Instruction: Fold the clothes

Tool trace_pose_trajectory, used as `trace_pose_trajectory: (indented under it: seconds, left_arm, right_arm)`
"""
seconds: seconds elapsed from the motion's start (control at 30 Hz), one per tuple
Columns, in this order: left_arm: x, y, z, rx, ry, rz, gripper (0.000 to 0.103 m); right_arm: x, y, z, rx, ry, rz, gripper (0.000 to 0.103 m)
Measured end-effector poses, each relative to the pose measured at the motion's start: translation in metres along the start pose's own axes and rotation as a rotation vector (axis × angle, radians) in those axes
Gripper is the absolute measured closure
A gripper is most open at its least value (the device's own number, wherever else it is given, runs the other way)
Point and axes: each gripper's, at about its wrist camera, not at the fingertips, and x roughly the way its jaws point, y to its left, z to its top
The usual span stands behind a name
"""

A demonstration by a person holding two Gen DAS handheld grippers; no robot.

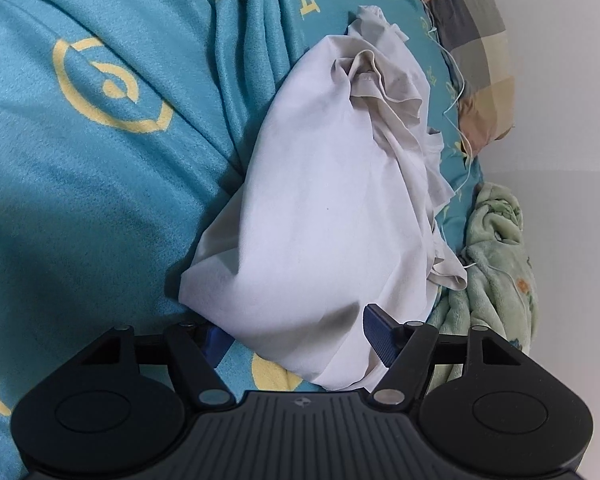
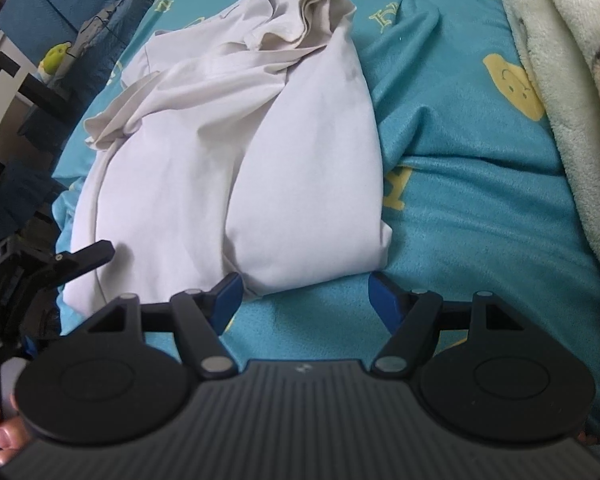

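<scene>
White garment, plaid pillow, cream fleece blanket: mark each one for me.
White garment (image 1: 320, 200), left wrist view, on its smooth folded body.
Plaid pillow (image 1: 472, 48), left wrist view, on its checked cover.
Cream fleece blanket (image 2: 560, 80), right wrist view, on its fuzzy surface.

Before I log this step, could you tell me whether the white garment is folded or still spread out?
Partly folded: the white garment lies doubled lengthwise in two long panels on the teal bedsheet, but its far end is still bunched and crumpled.

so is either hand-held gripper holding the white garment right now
Neither. Both stand open at the white garment's near hem: the left hand-held gripper straddles it, the right hand-held gripper stops short.
</scene>
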Motion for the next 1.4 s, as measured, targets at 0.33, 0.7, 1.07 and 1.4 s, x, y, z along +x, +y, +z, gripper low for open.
trace_pose_trajectory:
  seconds: [0.33,0.7,1.07,1.4]
  left_arm:
    - [0.003,0.0,0.003,-0.001,-0.013,-0.001,0.046]
    - [-0.012,-0.019,0.003,0.098,-0.101,-0.068,0.087]
    - [-0.029,-0.022,0.002,0.09,-0.138,-0.146,0.088]
    - [-0.041,-0.024,0.001,0.089,-0.172,-0.187,0.09]
  right_arm:
    - [0.002,0.0,0.0,-0.009,0.0,0.006,0.03]
    - [0.0,-0.002,-0.002,0.013,0.003,0.057,0.03]
    - [0.014,-0.033,-0.003,0.382,0.116,0.5,0.03]
    - [0.006,-0.06,0.002,0.536,-0.093,0.519,0.072]
